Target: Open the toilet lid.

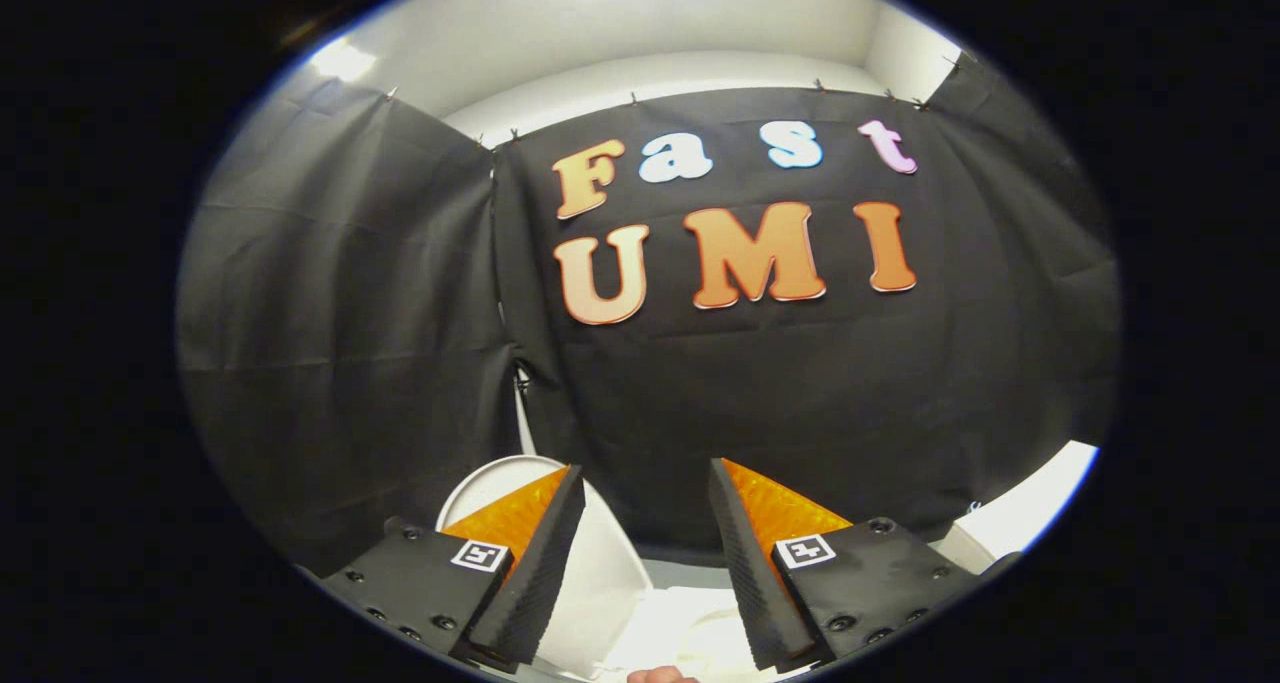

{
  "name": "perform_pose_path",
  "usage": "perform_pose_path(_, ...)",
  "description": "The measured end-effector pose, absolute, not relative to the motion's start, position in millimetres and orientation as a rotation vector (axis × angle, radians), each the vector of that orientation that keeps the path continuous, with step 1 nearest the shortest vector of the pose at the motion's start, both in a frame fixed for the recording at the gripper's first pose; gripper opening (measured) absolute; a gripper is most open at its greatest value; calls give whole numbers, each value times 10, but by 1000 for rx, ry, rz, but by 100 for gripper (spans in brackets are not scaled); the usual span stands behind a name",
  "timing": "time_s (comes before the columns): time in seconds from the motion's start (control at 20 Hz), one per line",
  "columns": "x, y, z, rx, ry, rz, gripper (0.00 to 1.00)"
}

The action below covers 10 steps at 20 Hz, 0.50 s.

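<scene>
**Lid upright, fingers apart**

The hand-held gripper sits at the bottom centre of the frame, its two fingers spread wide and holding nothing. The white toilet lid stands raised in the lower middle, partly behind the left finger and showing in the gap between the two. Pale toilet parts lie low between the fingers. Black cloth covers the booth wall beyond them.

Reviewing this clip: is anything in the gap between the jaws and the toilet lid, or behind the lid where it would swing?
Nothing visible blocks it. The gripper has its jaws open and empty, and the white toilet lid already stands raised just ahead, partly behind the left finger. Beyond it hangs the black cloth wall. How close the lid is to the wall cannot be told.
</scene>
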State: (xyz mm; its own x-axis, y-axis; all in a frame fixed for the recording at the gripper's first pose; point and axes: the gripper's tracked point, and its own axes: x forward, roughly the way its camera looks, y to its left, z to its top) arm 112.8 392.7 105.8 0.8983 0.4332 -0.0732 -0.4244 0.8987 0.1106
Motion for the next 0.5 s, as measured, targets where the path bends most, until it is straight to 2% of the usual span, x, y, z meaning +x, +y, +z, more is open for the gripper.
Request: perform_pose_path(0.5,1248,2346,1110,-37,35,311,82)
